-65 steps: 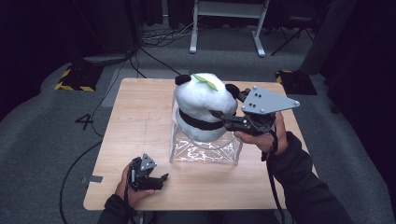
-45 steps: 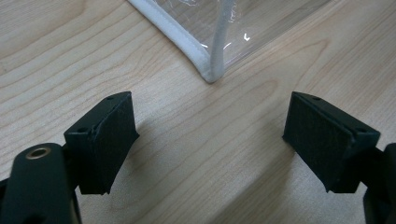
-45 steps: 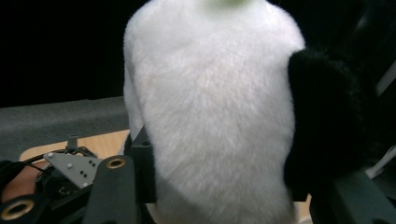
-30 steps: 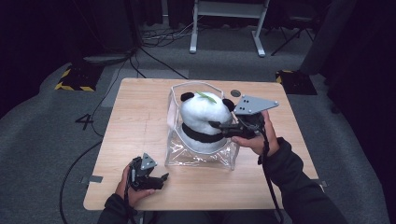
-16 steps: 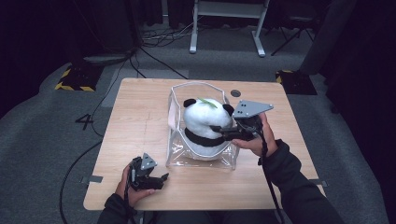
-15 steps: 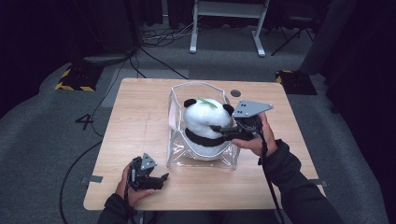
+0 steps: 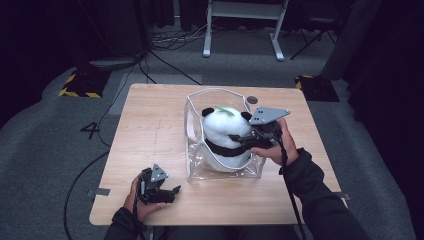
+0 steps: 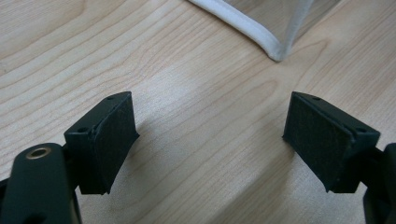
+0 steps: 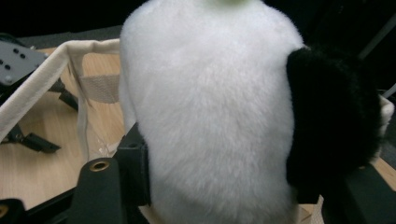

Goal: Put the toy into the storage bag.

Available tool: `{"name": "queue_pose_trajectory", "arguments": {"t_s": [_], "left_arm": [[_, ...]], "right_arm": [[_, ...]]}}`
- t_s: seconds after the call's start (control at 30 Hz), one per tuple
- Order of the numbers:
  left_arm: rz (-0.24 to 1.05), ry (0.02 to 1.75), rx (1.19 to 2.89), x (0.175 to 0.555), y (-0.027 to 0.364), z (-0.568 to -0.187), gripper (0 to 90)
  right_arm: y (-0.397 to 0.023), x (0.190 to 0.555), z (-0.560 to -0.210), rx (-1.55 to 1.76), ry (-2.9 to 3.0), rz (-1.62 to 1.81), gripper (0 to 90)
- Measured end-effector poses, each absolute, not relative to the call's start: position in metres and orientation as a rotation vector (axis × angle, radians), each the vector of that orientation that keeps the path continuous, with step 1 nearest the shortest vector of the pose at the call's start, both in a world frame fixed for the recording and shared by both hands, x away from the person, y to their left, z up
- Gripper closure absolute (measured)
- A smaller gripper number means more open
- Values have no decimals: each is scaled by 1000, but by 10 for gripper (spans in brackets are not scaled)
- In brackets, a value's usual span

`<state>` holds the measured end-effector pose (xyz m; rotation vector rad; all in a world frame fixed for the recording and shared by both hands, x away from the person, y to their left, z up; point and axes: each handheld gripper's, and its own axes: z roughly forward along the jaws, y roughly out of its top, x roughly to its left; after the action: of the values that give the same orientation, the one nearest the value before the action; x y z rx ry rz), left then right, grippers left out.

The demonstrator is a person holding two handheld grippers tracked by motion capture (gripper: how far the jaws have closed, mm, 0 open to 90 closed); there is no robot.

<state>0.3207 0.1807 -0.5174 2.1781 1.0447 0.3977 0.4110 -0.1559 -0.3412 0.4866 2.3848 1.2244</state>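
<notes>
A white and black plush panda (image 7: 223,134) with a green leaf on its head stands inside a clear plastic bag (image 7: 193,131) with white trim, at the middle of the wooden table (image 7: 150,115). My right gripper (image 7: 241,143) reaches in from the right, and its pads still touch the panda's (image 9: 210,116) fur on both sides. Its jaws have just been opening with the panda between them. My left gripper (image 7: 171,193) rests near the table's front left, open with nothing between its pads (image 8: 112,140). A corner of the bag (image 8: 273,46) lies just beyond them.
A small dark round disc (image 7: 252,100) sits on the table behind the bag. Cables, a metal stand (image 7: 242,25) and yellow-black striped bases (image 7: 77,82) lie on the grey floor beyond the table.
My right gripper has come down with the panda, from above the bag to inside it. The bag's sides now stand around the panda. The left gripper has not moved.
</notes>
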Motion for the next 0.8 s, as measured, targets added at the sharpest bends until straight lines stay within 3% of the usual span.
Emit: {"name": "queue_pose_trajectory", "arguments": {"t_s": [0.8], "left_arm": [[397, 1046, 2175, 321, 181, -518, 170]], "right_arm": [[-159, 416, -349, 516, 2489, 1113, 243]]}}
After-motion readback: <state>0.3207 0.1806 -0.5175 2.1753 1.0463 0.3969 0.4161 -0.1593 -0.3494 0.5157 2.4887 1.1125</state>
